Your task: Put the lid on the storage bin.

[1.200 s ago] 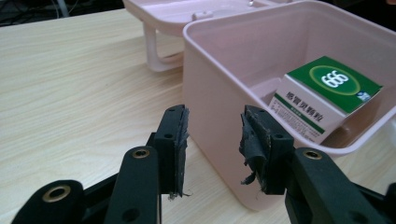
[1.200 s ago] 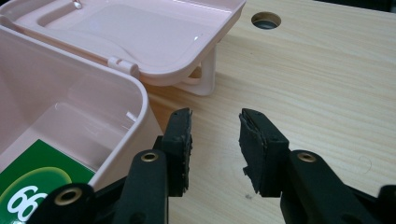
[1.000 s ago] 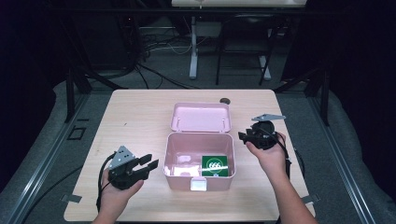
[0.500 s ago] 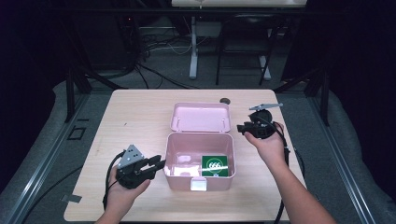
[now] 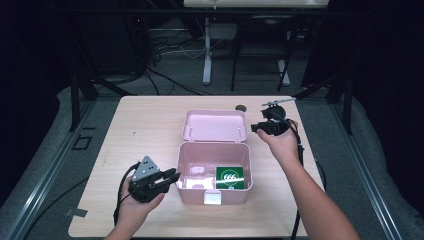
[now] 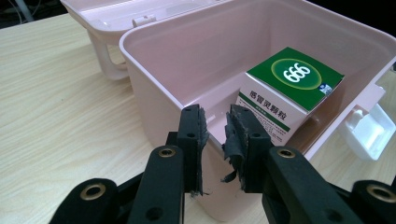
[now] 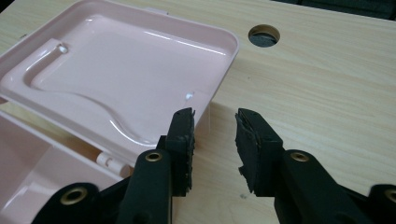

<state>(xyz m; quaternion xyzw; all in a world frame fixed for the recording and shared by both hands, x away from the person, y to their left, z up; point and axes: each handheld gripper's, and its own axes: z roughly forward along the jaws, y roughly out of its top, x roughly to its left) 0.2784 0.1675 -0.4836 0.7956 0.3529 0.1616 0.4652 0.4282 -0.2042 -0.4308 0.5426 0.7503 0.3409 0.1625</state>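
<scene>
An open pink box (image 5: pixel 186 162) stands mid-table, its lid (image 5: pixel 215 125) folded back flat behind it. A green and white carton (image 5: pixel 232 177) marked 666 sits in the right half of the box. My left gripper (image 5: pixel 172 176) reaches in from the left; its jaws have just been closing and now straddle the box's wall (image 6: pixel 154 79), with the pads tight on the rim and the carton (image 6: pixel 294 79) just beyond. My right gripper (image 5: pixel 254 127) hovers at the lid's right edge. Its jaws have just been closing and stand open (image 7: pixel 215 126), the lid's corner (image 7: pixel 205 70) beside the left pad.
The box's white latch (image 5: pixel 212 197) hangs at its front. A round hole (image 5: pixel 241 107) is cut in the wooden table (image 5: pixel 140 125) behind the lid. Dark floor, cables and stands surround the table.
My left gripper has moved right onto the box's left wall and narrowed its jaws. My right hand has moved back and left to the lid's right edge.
</scene>
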